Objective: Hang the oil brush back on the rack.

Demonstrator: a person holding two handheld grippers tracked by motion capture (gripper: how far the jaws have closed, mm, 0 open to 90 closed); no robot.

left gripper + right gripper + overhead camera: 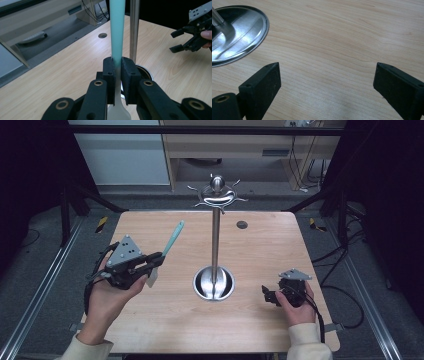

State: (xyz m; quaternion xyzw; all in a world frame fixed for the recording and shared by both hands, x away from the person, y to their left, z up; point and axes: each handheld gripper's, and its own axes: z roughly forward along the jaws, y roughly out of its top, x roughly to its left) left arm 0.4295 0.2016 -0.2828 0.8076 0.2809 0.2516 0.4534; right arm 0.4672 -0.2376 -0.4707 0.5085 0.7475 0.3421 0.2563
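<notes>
High view: the left gripper (156, 260) clamps a teal-handled white utensil (172, 239) above the light wooden table (150, 320), left of the steel hook stand (215, 240).

Left gripper view: jaws pinch the utensil's neck.

Right gripper view: the right gripper (325, 85) is spread wide, empty.

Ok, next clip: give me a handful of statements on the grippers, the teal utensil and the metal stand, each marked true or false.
1. The left gripper is shut on the teal utensil. True.
2. The right gripper holds a spoon. False: its jaws stand wide apart over bare table, with nothing between them.
3. The metal stand is upright with a round base on the table. True.
4. The teal utensil hangs from a hook at the top of the stand. False: it is clamped in the left gripper, apart from the stand's hooks.
5. The right gripper rests on the stand's base. False: it sits to the side of the base, apart from it.
</notes>
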